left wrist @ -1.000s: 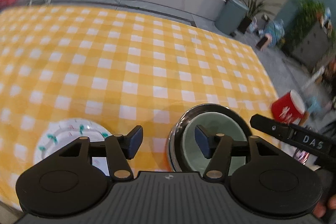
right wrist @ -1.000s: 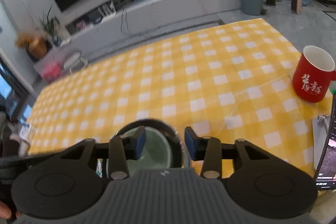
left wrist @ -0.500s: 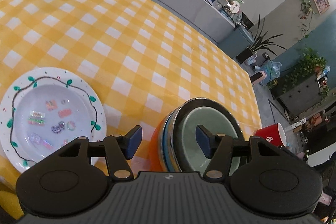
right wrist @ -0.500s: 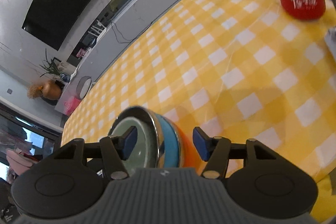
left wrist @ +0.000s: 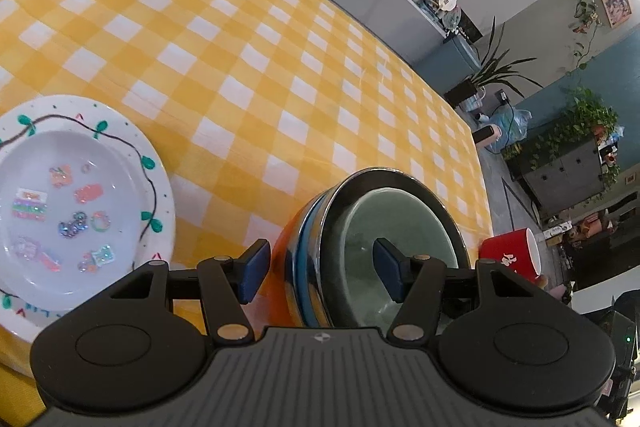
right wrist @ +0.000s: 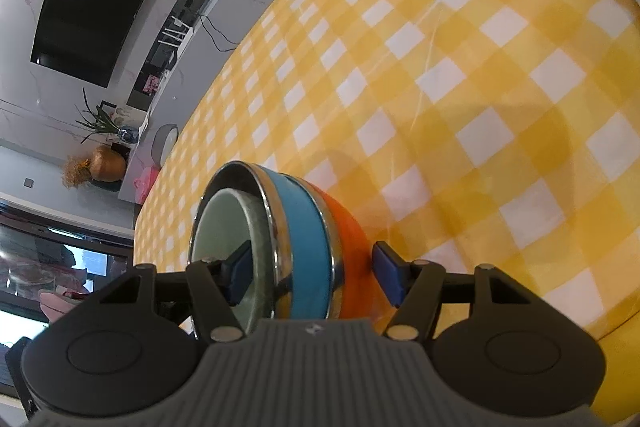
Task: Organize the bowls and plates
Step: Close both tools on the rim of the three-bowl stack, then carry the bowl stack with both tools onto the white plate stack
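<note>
my left hand-held gripper (left wrist: 320, 267) and right hand-held gripper (right wrist: 308, 273) both stand wide, each straddling a side wall of the bowl stack (left wrist: 372, 247), one finger inside, one outside, not yet pinching. the stack sits at the table's (left wrist: 240, 47) near edge, right of the flat white plate (left wrist: 72, 203). to do this well i should close evenly on both rims and lift level: steel rims look slick, the green inner bowl (right wrist: 224, 227) glazed and smooth.

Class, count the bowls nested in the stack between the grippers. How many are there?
3 visible: an orange outer bowl, a blue steel-rimmed bowl inside it, and a pale green bowl innermost. More could be hidden within the stack.
</note>
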